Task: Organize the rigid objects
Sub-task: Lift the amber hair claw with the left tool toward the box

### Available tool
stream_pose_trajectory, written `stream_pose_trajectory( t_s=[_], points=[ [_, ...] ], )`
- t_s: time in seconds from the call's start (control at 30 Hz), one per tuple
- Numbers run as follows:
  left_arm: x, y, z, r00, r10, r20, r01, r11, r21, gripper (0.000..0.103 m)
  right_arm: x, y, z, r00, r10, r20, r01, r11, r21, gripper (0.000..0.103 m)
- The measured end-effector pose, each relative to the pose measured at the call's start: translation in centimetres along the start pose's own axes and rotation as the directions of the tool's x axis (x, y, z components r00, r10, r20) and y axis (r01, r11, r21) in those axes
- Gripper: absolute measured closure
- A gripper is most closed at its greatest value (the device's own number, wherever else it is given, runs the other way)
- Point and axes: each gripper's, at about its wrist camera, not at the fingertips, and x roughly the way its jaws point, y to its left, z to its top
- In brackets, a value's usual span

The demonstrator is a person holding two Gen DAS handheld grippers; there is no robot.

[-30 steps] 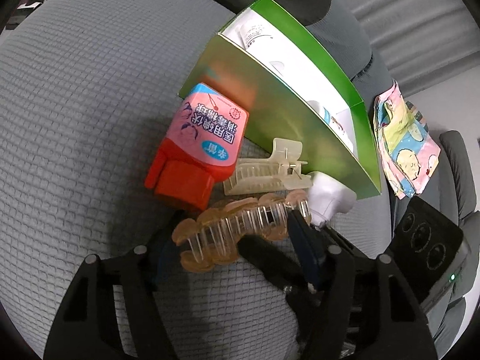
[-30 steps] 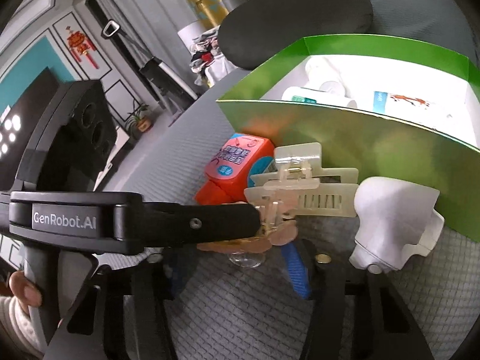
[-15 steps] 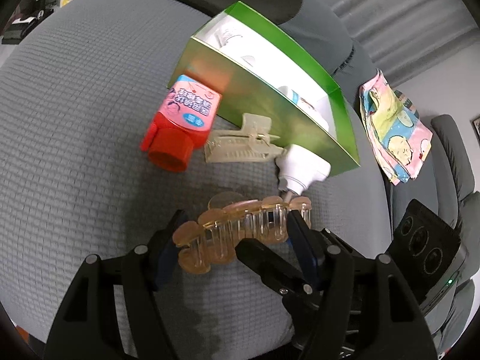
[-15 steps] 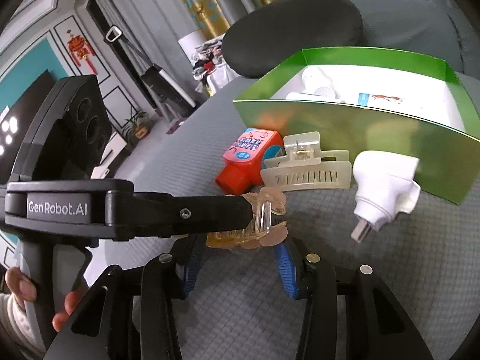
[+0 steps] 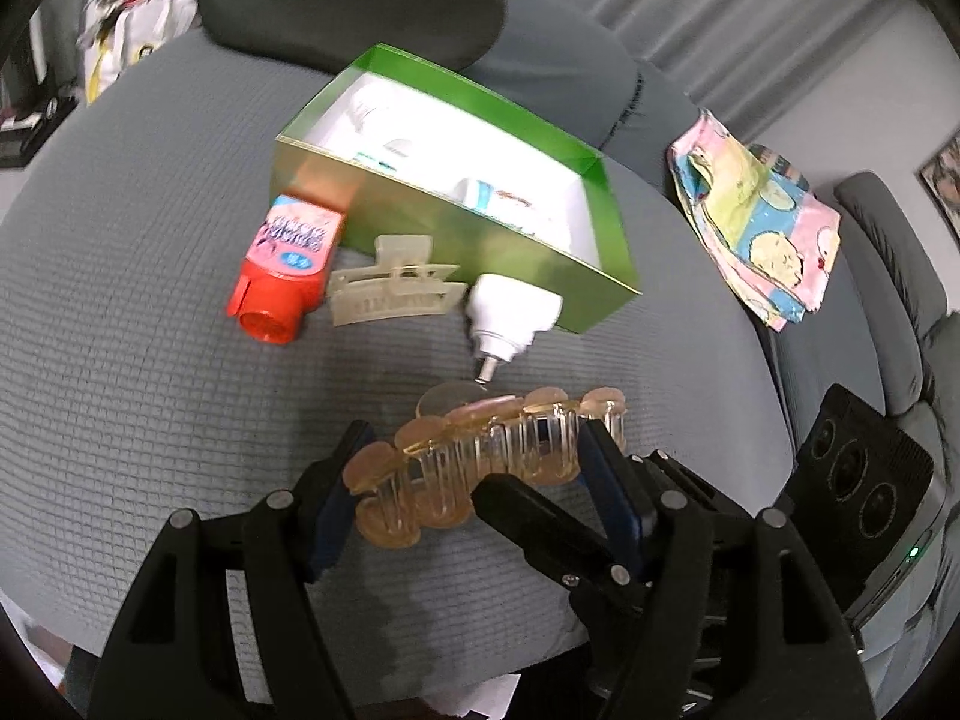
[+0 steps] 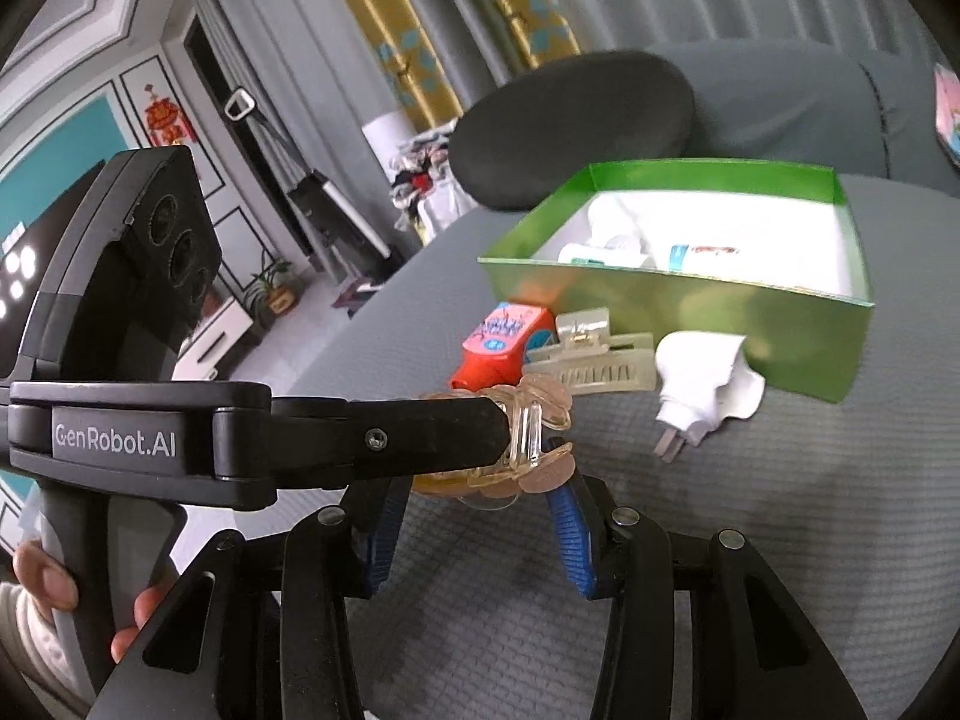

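Both my grippers are shut on one amber hair claw clip (image 5: 480, 462), held above the grey cushion. My left gripper (image 5: 474, 480) holds its two ends between blue pads. My right gripper (image 6: 480, 498) pinches it too; the clip also shows in the right wrist view (image 6: 528, 444). On the cushion lie a red and pink bottle (image 5: 285, 267), a cream claw clip (image 5: 393, 294) and a white plug adapter (image 5: 510, 315), all beside a green box (image 5: 480, 240) holding white tubes.
A dark round cushion (image 5: 354, 0) lies behind the box. A patterned pink cloth (image 5: 762, 222) lies on the seat at right. The grey ottoman surface (image 5: 120, 330) curves down at its edges. A room with curtains shows in the right wrist view.
Both grippers have lifted the amber clip and pulled back from the box. The bottle, cream clip and adapter now look farther away and stay where they were.
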Motion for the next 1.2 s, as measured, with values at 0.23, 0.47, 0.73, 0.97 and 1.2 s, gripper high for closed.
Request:
stream_pose_trajectory(
  t_s=[0.23, 0.47, 0.73, 0.97, 1.2],
  points=[
    [0.0, -2.3, -0.5, 1.000, 0.013, 0.014, -0.014, 0.999, 0.050, 0.034, -2.0, -0.1, -0.2, 0.999, 0.003, 0.041, -0.004, 1.000, 0.009, 0.056],
    [-0.1, -3.4, -0.6, 0.999, 0.025, 0.028, -0.027, 0.997, 0.075, 0.033, -2.8, -0.3, -0.1, 0.998, 0.008, 0.068, -0.008, 1.000, 0.010, 0.056],
    [-0.5, -4.4, -0.2, 0.998, 0.037, 0.060, -0.043, 0.994, 0.098, 0.033, -3.7, -0.7, 0.5, 0.995, 0.026, 0.094, -0.026, 1.000, 0.003, 0.056],
    [-1.0, -5.1, 0.7, 0.995, 0.045, 0.094, -0.056, 0.991, 0.119, 0.033, -4.2, -0.8, 1.6, 0.993, 0.038, 0.109, -0.036, 0.999, -0.015, 0.056],
    [-1.6, -4.7, 1.7, 0.991, 0.057, 0.119, -0.071, 0.990, 0.119, 0.033, -3.8, -0.6, 2.8, 0.992, 0.057, 0.113, -0.054, 0.998, -0.031, 0.056]
  ],
)
